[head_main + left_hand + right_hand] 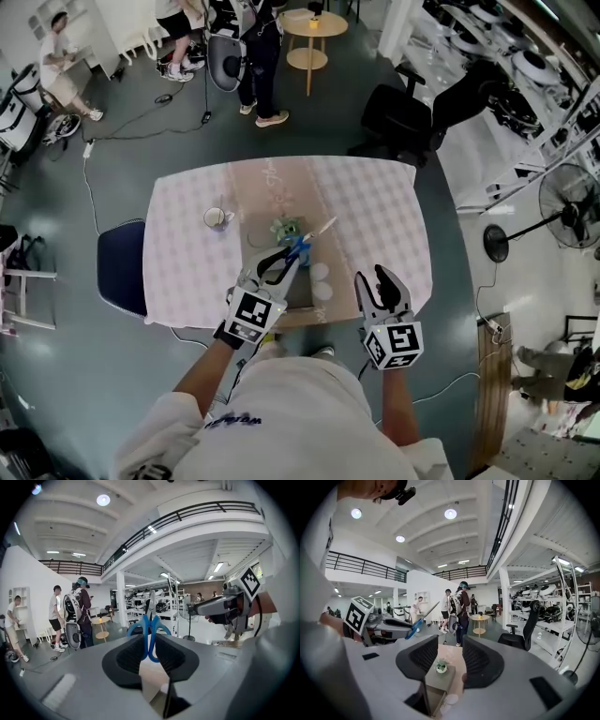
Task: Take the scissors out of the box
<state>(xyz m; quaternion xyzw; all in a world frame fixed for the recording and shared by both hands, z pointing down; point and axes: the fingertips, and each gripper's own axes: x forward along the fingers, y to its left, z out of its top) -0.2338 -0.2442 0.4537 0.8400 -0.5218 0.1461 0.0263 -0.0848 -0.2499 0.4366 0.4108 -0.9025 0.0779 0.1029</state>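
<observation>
Blue-handled steel scissors (150, 629): likely light, rigid, pointed, slick; pinched at handle loops in narrow left gripper (150, 656); right gripper (449, 660) part-open, empty. Best hold: handles.

Blue-handled scissors (150, 631) aloft above box (436, 693)

On the checked-cloth bench (375, 216), the brown cardboard box (302, 298) sits at the near edge, mid-width. Just behind it stands the small green potted plant (289, 228), with the white cup (217, 217) to its left. The blue-handled scissors (298, 246) hang over the box in the left gripper's (279, 264) jaws (handles between them). The right gripper (373, 279) is right of the box. A dark blue chair (122, 267) stands left of the bench.
</observation>
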